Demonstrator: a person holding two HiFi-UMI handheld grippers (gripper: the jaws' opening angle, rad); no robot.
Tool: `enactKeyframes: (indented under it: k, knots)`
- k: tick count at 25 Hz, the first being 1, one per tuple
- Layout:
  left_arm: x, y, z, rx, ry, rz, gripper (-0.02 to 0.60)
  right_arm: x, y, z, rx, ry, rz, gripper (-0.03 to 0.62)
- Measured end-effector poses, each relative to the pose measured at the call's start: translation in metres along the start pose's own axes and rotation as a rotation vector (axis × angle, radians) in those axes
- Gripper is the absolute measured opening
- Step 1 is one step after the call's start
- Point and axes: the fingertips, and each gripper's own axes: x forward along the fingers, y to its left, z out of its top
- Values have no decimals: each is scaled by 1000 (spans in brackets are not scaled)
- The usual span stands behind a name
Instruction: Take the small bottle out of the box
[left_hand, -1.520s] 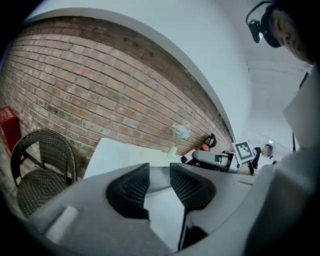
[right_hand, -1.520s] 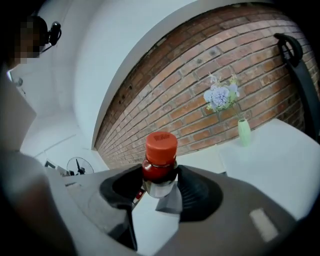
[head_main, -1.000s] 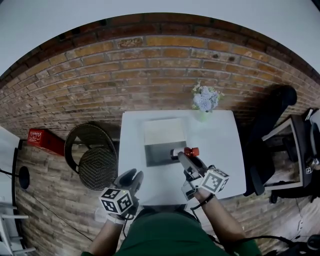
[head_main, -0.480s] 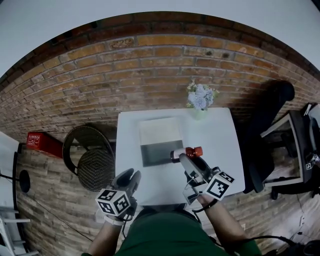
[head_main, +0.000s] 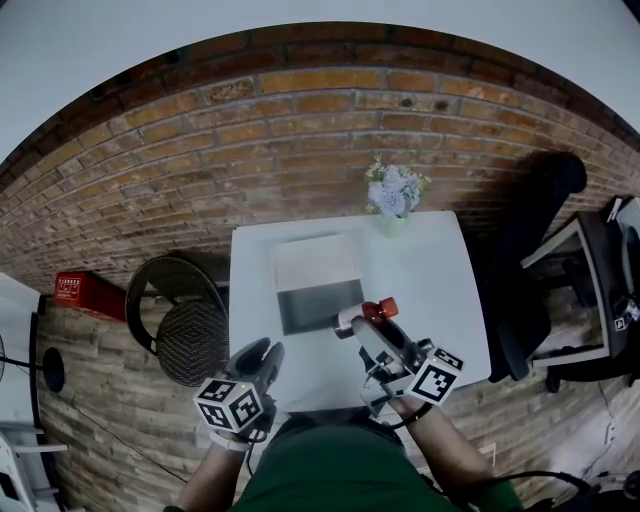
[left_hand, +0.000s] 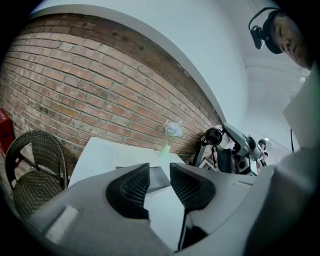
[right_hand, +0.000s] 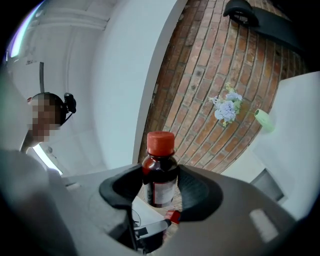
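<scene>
Looking down from your head, the white table (head_main: 430, 290) spreads out beneath the open box (head_main: 315, 262), with 1 pale flap on the box's far side and a grey inside on its near side. Left of the box, off the table, stands 1 wicker chair (head_main: 180, 320).

Your left gripper (head_main: 262, 352) hangs on the near side of the box, by its left corner. Its 2 jaws are parted by a narrow gap and nothing is between them.

Your right gripper (head_main: 362, 328) reaches in at the box's near right corner, and its 2 jaws are clenched on the dark body of the small bottle (head_main: 365, 314).

Beyond the box's far right corner, 1 vase of pale flowers (head_main: 393, 195) stands on the table.

From your head camera, the small bottle shows over the box's near right corner. It is tilted, with its red cap (head_main: 388, 304) pointing away from the box to the right. I can't tell whether it touches the box.
</scene>
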Motion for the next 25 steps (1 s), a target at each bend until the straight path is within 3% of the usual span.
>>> enactKeyframes:
  k: [17, 25]
  knots:
    - [-3, 8, -6, 6, 9, 27, 133, 1, -16, -9, 76, -3, -33, 221]
    - [-3, 9, -4, 3, 6, 22, 133, 2, -16, -9, 64, 0, -38, 221]
